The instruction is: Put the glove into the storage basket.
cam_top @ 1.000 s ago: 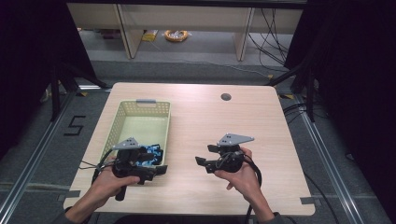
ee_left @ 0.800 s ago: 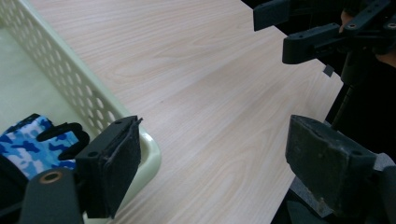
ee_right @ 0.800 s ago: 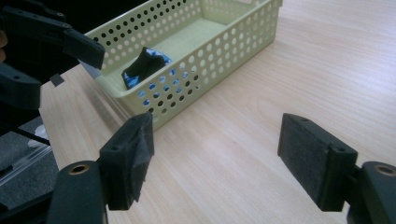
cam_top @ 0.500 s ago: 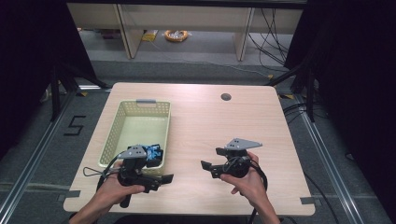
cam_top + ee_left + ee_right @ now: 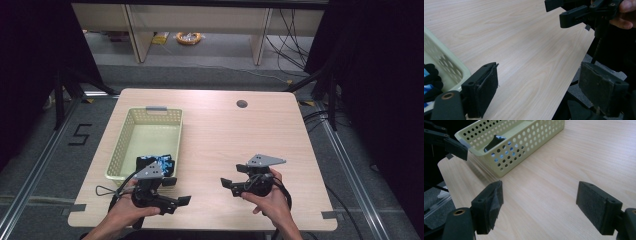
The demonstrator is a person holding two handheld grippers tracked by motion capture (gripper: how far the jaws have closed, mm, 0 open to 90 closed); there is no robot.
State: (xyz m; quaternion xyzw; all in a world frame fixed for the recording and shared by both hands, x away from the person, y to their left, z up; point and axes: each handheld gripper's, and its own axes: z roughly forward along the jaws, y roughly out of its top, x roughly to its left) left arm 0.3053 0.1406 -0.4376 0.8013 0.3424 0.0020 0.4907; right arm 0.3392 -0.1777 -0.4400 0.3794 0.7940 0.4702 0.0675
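Both tools hang empty above the near edge of the counter (image 5: 215, 120). The left tool (image 5: 172, 200) has its jaws wide apart with nothing but bare wood between them, and the right tool (image 5: 235, 184) has just been opening its jaws and now holds them spread as well, again with only the wood grain between the pads. Just beyond the left tool stands the pale yellow perforated basket (image 5: 125, 135), and at its near end lies a black and blue bundle of cloth (image 5: 159, 162), perhaps a glove or sock; I cannot tell which. With that bundle inside the basket and the rest of the counter bare, I judge the putting-away to be done, or nearly so, with little left but drawing the hands clear. The high view gives the whole layout and the round cable hole (image 5: 242, 104) at the far side. The right gripper view shows blue through the basket's side holes, and the left gripper view catches the basket's corner (image 5: 449, 67) and the counter's edge.
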